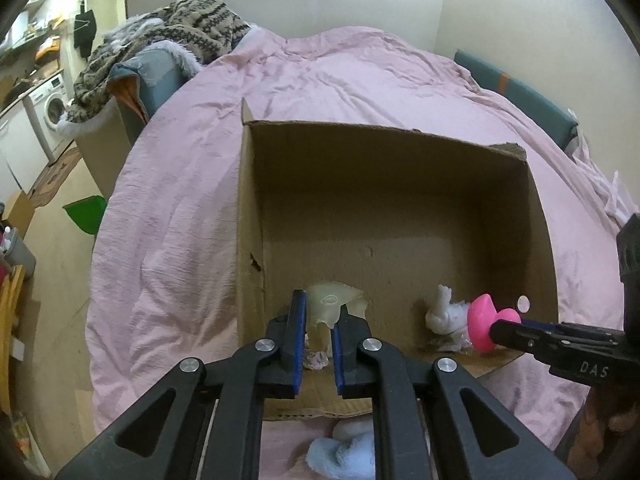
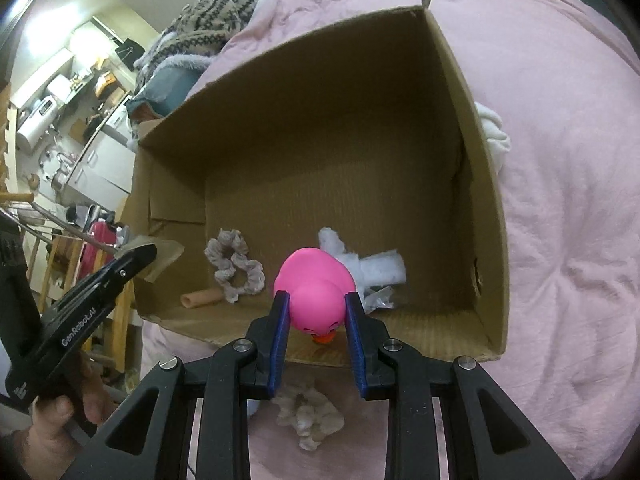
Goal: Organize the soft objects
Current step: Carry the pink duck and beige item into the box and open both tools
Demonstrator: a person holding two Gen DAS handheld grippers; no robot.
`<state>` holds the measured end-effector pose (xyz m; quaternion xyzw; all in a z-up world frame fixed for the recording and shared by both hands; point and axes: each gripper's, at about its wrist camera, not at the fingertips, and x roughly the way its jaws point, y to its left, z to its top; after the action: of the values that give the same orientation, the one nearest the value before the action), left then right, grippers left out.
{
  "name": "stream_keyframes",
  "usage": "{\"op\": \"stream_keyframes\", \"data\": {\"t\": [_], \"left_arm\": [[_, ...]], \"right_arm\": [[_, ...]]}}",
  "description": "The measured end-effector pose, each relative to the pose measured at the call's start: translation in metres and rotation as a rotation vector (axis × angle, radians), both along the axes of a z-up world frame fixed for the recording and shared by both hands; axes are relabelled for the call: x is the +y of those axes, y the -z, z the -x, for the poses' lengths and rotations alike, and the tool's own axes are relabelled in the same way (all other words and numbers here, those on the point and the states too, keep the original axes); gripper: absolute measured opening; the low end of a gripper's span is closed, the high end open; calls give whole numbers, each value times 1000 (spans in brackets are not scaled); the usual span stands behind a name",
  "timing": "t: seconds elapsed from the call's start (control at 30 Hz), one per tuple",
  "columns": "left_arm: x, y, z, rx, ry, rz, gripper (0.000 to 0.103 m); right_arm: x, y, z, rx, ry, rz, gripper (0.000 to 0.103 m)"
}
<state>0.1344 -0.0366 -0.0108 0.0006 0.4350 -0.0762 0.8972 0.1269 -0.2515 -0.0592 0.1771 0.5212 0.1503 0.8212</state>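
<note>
An open cardboard box (image 1: 400,184) (image 2: 320,112) lies on a pink bed. My left gripper (image 1: 320,328) is shut on a pale translucent soft piece (image 1: 334,304) over the box's near left corner; it also shows in the right wrist view (image 2: 160,254). My right gripper (image 2: 314,312) is shut on a pink rubber duck (image 2: 316,288) (image 1: 486,324) over the box's near edge. Inside the box lie a grey scrunchie (image 2: 234,266), a beige tube (image 2: 198,299) and a white fluffy piece (image 2: 376,266) (image 1: 444,314).
A second scrunchie (image 2: 310,420) and a light blue fluffy item (image 1: 340,454) lie on the pink cover (image 1: 172,216) in front of the box. White cloth (image 2: 494,132) lies beside the box's right wall. Patterned blankets (image 1: 168,36) are piled at the bed's far left.
</note>
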Motion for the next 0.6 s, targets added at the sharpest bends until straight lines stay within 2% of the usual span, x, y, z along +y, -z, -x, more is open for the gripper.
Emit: {"op": "stream_keyframes", "data": {"t": [0.6], "left_arm": [[-7, 2, 1, 7, 40, 22, 12]], "right_arm": [[2, 7, -6, 28, 6, -6, 29]]}}
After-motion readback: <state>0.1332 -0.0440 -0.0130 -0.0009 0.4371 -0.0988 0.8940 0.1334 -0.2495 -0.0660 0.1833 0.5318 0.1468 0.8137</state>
